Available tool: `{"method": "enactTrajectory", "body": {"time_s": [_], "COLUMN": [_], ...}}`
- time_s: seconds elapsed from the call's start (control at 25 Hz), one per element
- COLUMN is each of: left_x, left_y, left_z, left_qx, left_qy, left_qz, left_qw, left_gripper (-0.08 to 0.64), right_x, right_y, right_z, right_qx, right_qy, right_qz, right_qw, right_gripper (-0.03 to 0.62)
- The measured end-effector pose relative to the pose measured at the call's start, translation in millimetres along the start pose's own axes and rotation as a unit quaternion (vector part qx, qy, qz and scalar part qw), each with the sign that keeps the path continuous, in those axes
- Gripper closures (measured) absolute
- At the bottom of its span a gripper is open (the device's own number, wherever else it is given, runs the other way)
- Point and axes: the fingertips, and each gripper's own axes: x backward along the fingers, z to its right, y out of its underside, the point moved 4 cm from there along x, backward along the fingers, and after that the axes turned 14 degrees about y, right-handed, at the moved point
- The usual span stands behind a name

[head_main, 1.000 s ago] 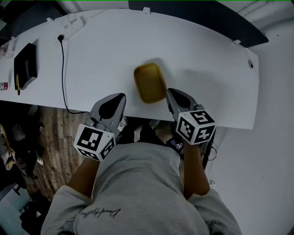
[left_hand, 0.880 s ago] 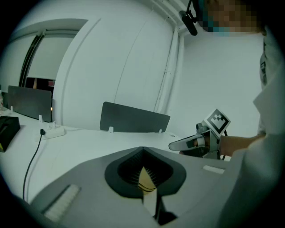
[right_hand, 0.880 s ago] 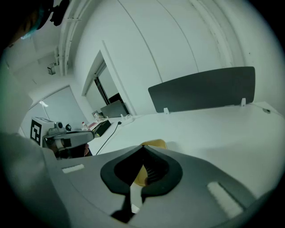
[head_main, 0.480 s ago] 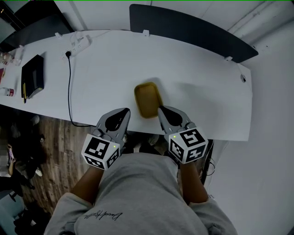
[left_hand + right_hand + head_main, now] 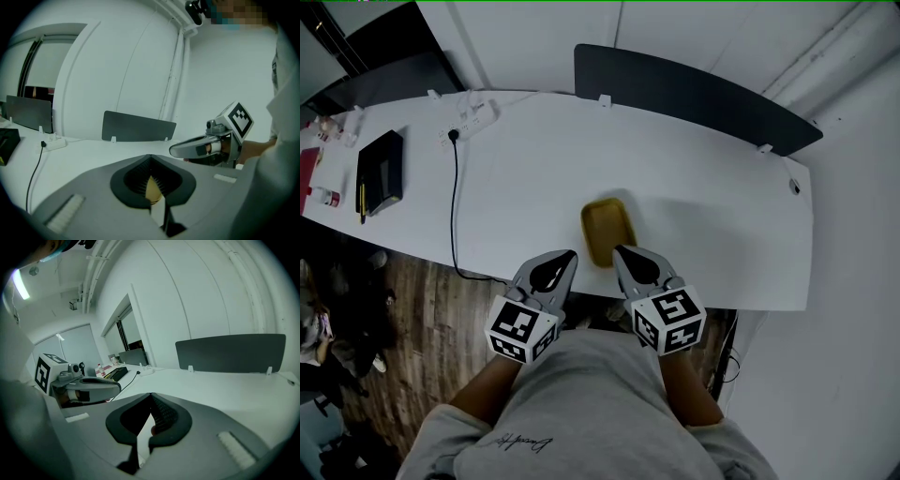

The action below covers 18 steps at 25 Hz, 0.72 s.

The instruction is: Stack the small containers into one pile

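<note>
White table (image 5: 703, 216), yellow container (image 5: 607, 230); left gripper (image 5: 570, 255) and right gripper (image 5: 619, 251) fingers clenched, empty.

Mustard-yellow container (image 5: 608, 231); white table (image 5: 694, 216); black cable (image 5: 454, 206); dark grey divider panel (image 5: 694, 89); brown wood-grain floor (image 5: 422, 309).

One yellow container (image 5: 607, 230), two tools — left tool (image 5: 569, 255), right tool (image 5: 620, 251) — one black case (image 5: 380, 173), one power strip (image 5: 478, 117).
</note>
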Motion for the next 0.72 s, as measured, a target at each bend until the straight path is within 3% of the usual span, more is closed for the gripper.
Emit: {"method": "enactTrajectory", "body": {"time_s": [0.72], "left_x": [-2.2], "left_y": [-6.3], "left_z": [-5.2], "left_qx": [-0.005], "left_qy": [0.006], "left_qz": [0.006], "left_qw": [0.9999], "left_gripper": [0.558], "right_x": [-7.9], "right_y": [-0.6], "right_z": [-8.9], "right_qx": [0.002], "right_qy": [-0.018], "right_qz": [-0.005], "right_qw": [1.000], "right_gripper": [0.578]}}
